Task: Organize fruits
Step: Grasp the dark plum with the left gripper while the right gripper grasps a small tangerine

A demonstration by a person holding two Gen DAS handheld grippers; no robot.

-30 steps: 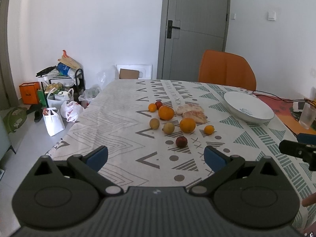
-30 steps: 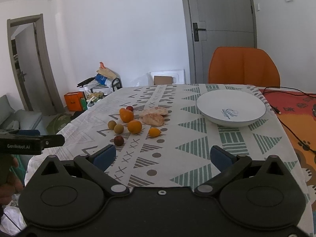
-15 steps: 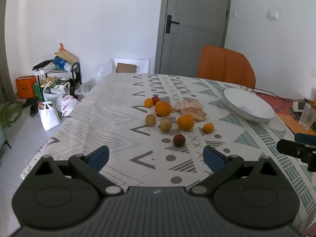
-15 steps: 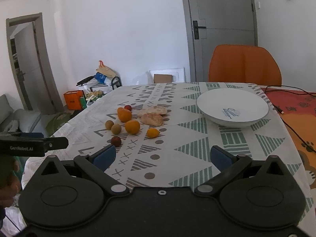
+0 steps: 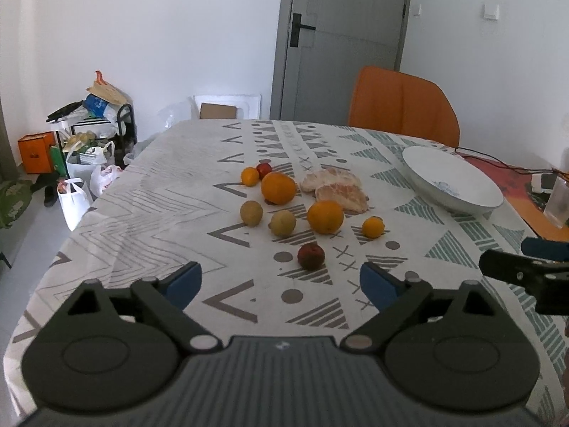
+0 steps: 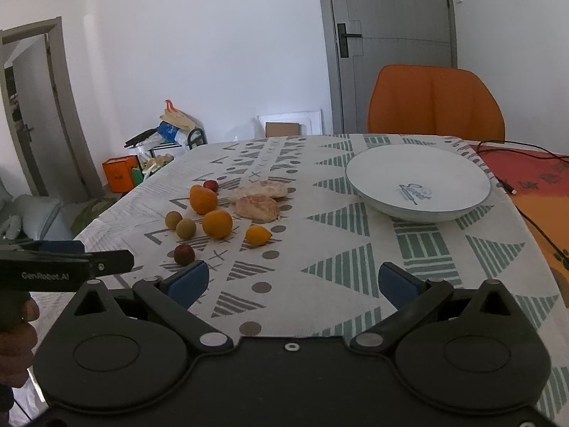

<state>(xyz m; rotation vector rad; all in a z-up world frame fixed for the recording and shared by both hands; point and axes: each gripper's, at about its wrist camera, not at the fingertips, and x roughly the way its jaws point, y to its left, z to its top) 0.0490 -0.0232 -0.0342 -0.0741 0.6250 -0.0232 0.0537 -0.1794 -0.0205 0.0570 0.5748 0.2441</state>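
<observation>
Several fruits lie on the patterned tablecloth (image 5: 170, 213): a dark red plum (image 5: 310, 256) nearest, two oranges (image 5: 325, 216) (image 5: 278, 188), two brown kiwis (image 5: 282, 223), small tangerines (image 5: 373, 227) and peeled pomelo pieces (image 5: 341, 192). A white bowl (image 5: 451, 185) stands empty to the right. My left gripper (image 5: 281, 283) is open and empty, just short of the plum. My right gripper (image 6: 291, 281) is open and empty, near the table's front; the plum (image 6: 184, 254) is to its left and the bowl (image 6: 418, 181) is ahead right.
An orange chair (image 5: 403, 105) stands behind the table by a grey door (image 5: 341, 35). Bags and boxes (image 5: 81, 149) clutter the floor at left. A red mat with cables (image 6: 533, 178) and a glass (image 5: 560, 203) sit at the table's right.
Both grippers have moved forward toward the fruits, which look larger. The jaws stayed open.
</observation>
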